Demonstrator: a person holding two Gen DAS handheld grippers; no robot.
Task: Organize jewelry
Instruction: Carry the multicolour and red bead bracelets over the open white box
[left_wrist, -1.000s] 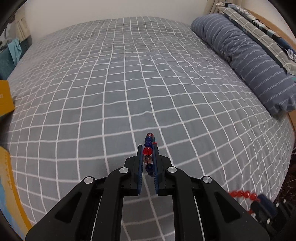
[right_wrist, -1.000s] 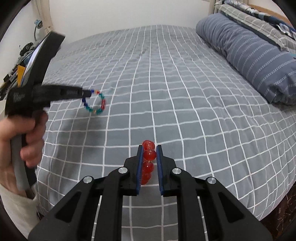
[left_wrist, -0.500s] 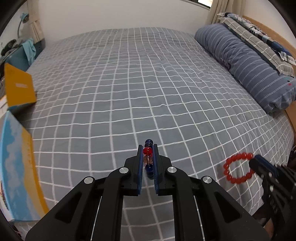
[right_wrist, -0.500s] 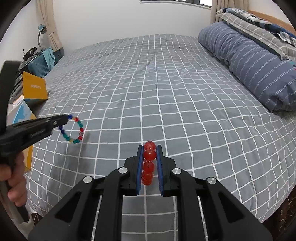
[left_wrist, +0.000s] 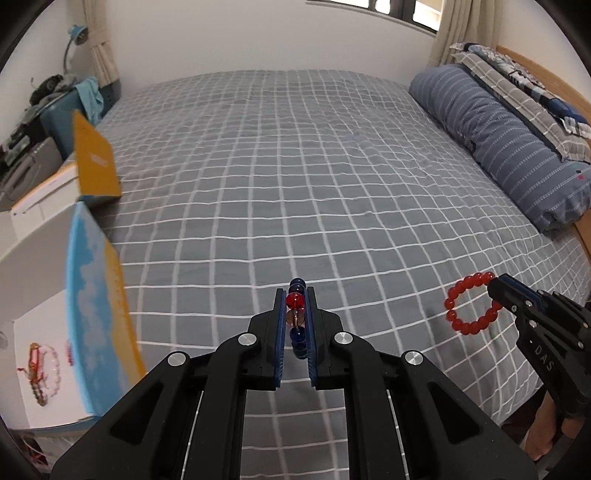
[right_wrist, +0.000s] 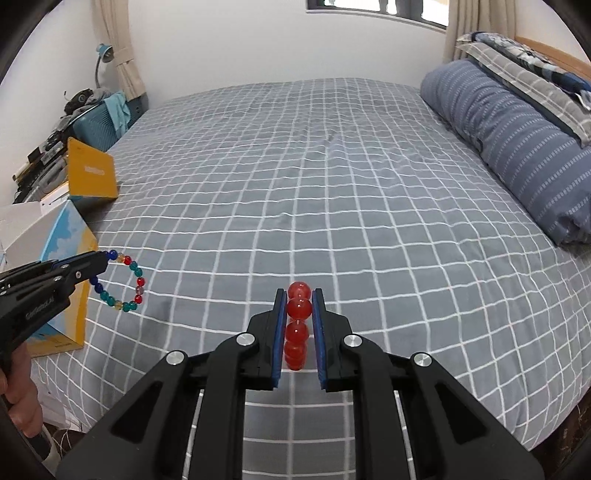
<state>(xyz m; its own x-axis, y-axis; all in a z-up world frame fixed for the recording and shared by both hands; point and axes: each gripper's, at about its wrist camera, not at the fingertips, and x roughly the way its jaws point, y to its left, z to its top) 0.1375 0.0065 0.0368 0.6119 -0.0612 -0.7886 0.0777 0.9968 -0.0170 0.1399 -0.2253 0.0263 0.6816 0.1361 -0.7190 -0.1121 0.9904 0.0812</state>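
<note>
My left gripper (left_wrist: 295, 295) is shut on a multicoloured bead bracelet (left_wrist: 296, 314); its blue, red and clear beads show between the pads. In the right wrist view that bracelet (right_wrist: 125, 284) hangs as a ring from the left gripper (right_wrist: 105, 258) over the bed's left edge. My right gripper (right_wrist: 299, 299) is shut on a red bead bracelet (right_wrist: 297, 325). Seen from the left wrist camera, the red bracelet (left_wrist: 471, 306) dangles from the right gripper (left_wrist: 495, 286) above the bed's near right part. An open white box (left_wrist: 37, 332) at the left holds more jewelry (left_wrist: 40, 369).
A grey checked bed (left_wrist: 295, 184) fills both views, with blue striped pillows (left_wrist: 498, 136) along the right. Two open boxes with yellow and blue lids (right_wrist: 70, 236) stand at the bed's left edge. A teal suitcase (right_wrist: 96, 125) and clutter sit behind them.
Both grippers have pulled back and risen, so more of the room shows. The left gripper swung toward the boxes at the left, which have come into view. Both bracelets stay gripped.
</note>
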